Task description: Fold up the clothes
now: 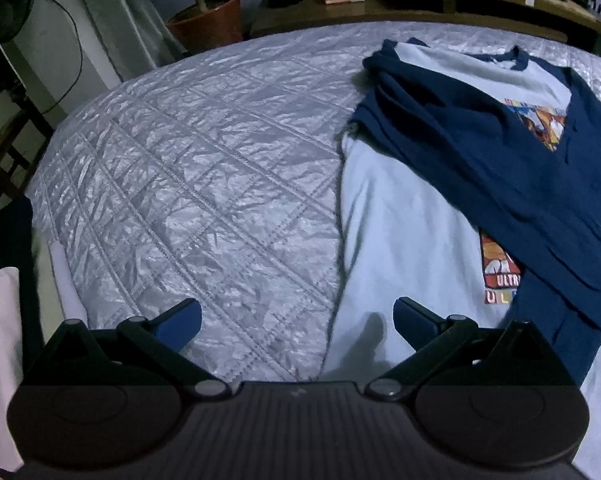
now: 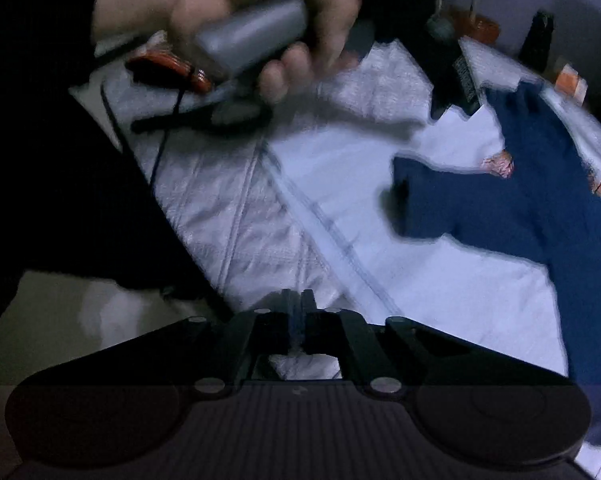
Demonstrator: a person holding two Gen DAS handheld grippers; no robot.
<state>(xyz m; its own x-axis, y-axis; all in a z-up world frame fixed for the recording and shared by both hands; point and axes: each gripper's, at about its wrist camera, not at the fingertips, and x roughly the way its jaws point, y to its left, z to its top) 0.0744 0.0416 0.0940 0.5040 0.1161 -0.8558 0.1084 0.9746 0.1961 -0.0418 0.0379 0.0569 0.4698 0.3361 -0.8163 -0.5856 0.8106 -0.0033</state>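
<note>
Shirt (image 1: 420,208) sits right of frame on the quilted bed (image 1: 204,168), sleeves already crossed. It's soft and floppy, so pinch the hem edge. Left gripper (image 1: 296,320) is spread wide and empty; right gripper (image 2: 298,320) looks clenched, maybe on hem, too blurry to tell.

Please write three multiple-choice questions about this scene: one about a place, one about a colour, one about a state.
1. The light blue printed shirt lies on: A a wooden chair; B the silver quilted bedspread; C the floor.
2. Its long sleeves are: A navy; B red; C white.
3. The left gripper is: A shut on a sleeve; B shut, empty; C open, empty.
Key: B, quilt shows around it; A, dark blue cloth crosses the chest; C, jaws stand wide apart.
</note>
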